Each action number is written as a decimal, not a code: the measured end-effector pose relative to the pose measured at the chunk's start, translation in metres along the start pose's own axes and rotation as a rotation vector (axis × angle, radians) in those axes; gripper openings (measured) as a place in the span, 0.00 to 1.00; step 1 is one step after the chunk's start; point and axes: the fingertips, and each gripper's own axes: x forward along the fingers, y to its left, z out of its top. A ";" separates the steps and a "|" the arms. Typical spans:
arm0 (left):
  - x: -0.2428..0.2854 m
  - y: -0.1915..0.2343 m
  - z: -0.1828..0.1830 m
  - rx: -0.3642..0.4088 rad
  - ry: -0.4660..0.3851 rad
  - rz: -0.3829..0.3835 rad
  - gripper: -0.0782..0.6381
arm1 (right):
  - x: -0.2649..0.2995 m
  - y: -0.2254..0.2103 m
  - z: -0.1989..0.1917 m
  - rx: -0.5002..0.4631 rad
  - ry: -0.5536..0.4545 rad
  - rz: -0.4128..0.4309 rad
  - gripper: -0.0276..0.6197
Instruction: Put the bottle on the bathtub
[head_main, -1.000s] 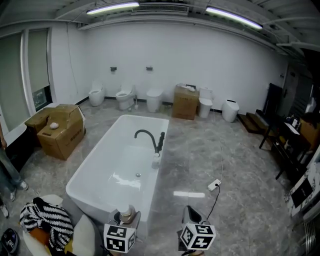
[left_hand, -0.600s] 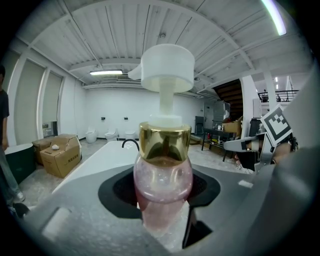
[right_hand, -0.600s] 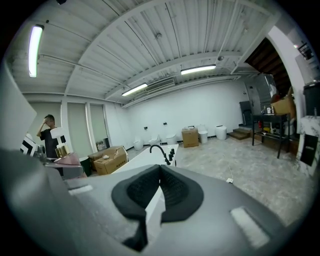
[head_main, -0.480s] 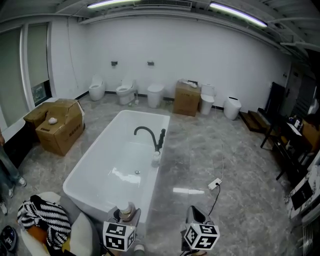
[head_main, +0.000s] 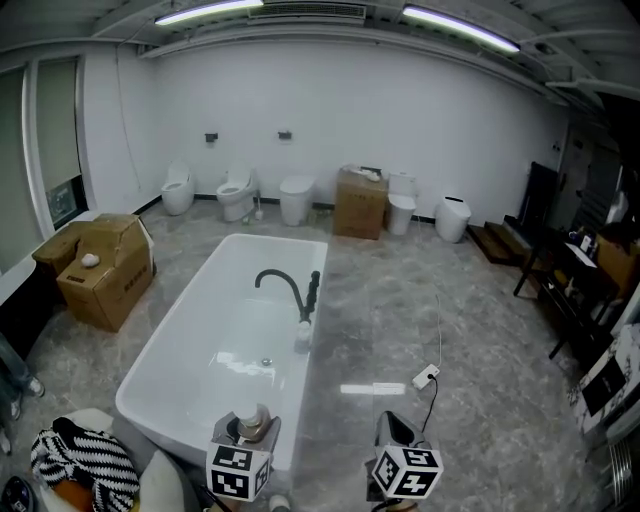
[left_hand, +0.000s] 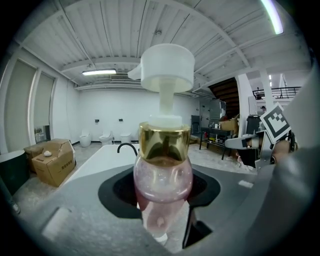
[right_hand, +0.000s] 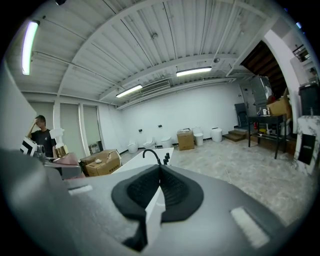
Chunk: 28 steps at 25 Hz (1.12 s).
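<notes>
Pink liquid fills the clear pump bottle (left_hand: 162, 175), clamped upright below its gold collar by the left gripper (left_hand: 162, 206), near the bathtub (head_main: 170, 428) end. It likely handles light and stiff but slick and top-heavy, so gripping the body suits. The right gripper (right_hand: 159, 186) is closed, empty

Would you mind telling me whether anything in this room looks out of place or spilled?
Nothing looks spilled or damaged. The one stray item is a white corded power strip lying loose on the floor right of the bathtub. The bottle is upright.
</notes>
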 end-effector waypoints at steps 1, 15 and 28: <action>0.006 0.004 0.004 0.000 -0.004 -0.001 0.42 | 0.006 0.000 0.004 -0.003 -0.002 -0.002 0.05; 0.093 0.085 0.038 -0.011 -0.012 -0.025 0.42 | 0.119 0.026 0.042 -0.032 -0.011 -0.026 0.05; 0.164 0.130 0.040 -0.038 0.008 -0.059 0.42 | 0.183 0.030 0.048 -0.030 0.030 -0.063 0.05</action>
